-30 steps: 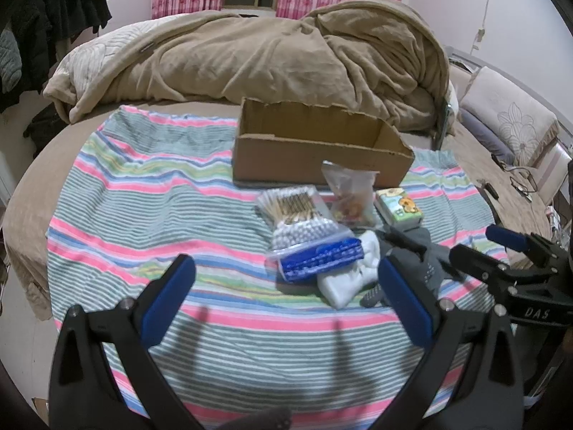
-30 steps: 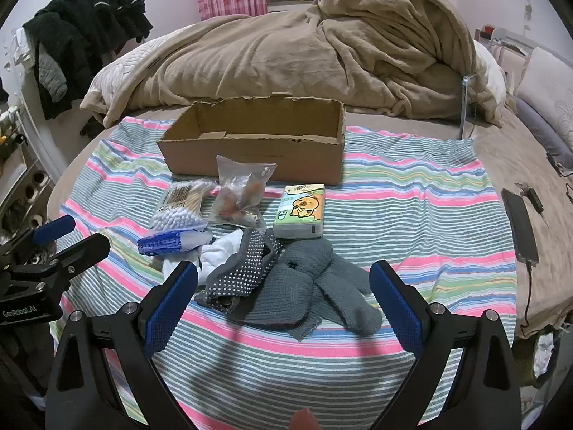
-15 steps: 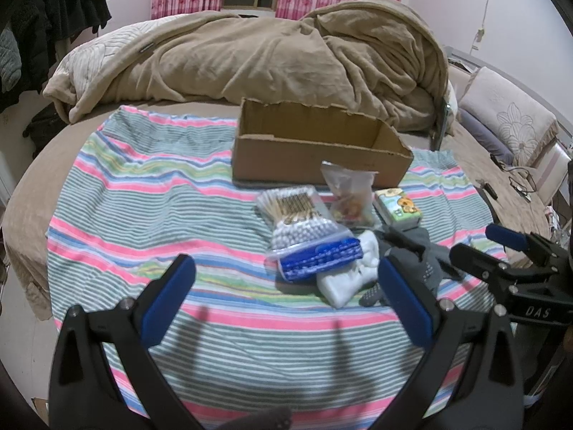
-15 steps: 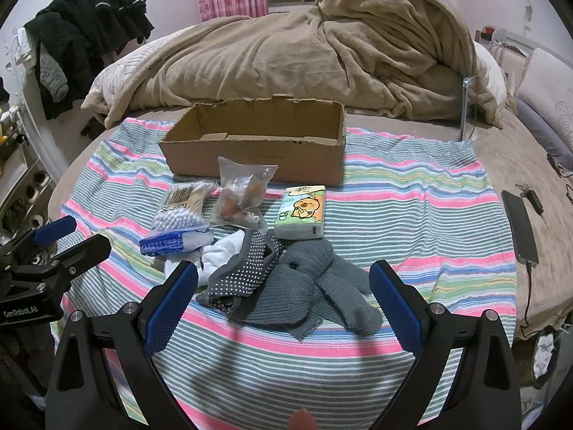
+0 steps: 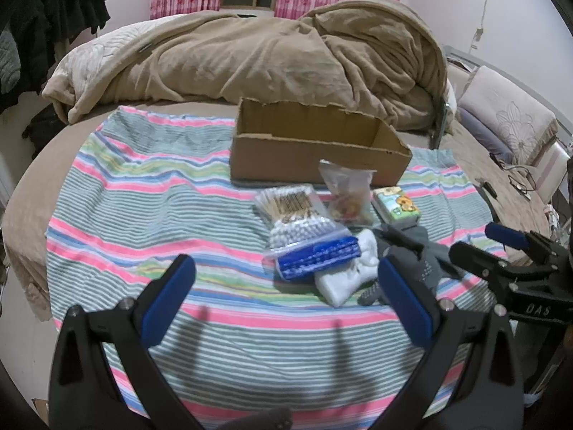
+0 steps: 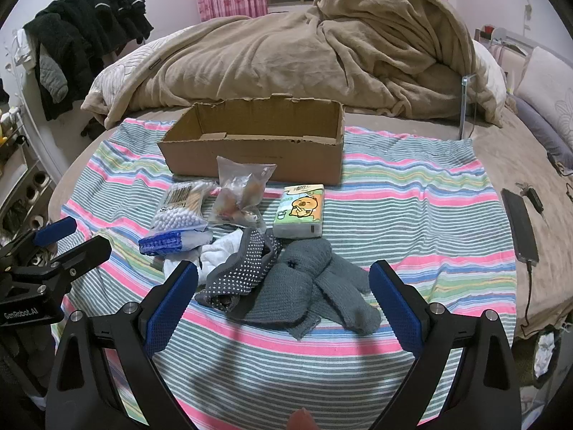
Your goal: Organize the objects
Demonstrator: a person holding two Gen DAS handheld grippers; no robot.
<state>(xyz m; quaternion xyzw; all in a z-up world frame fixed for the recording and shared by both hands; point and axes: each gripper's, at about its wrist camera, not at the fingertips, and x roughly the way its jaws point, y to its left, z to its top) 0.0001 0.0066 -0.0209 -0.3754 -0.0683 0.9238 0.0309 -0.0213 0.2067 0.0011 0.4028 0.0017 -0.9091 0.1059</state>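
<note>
An open cardboard box (image 5: 315, 150) (image 6: 258, 147) stands on a striped cloth (image 5: 143, 208) on the bed. In front of it lie a bag of cotton swabs (image 5: 297, 222) (image 6: 182, 211), a clear snack bag (image 5: 347, 197) (image 6: 240, 193), a green tissue pack (image 5: 395, 208) (image 6: 301, 211), a white sock (image 5: 347, 276) (image 6: 222, 251), a dotted grey sock (image 6: 240, 272) and grey knit gloves (image 6: 315, 286). My left gripper (image 5: 286, 301) is open and empty, near the swabs bag. My right gripper (image 6: 283, 301) is open and empty, over the gloves.
A rumpled tan duvet (image 5: 250, 57) is heaped behind the box. A phone on a cable (image 6: 519, 225) lies at the right of the bed. Dark clothes (image 6: 82, 46) hang at the left. Pillows (image 5: 501, 114) are at the far right.
Both grippers have crept slightly forward toward the pile. Nothing was taken hold of.
</note>
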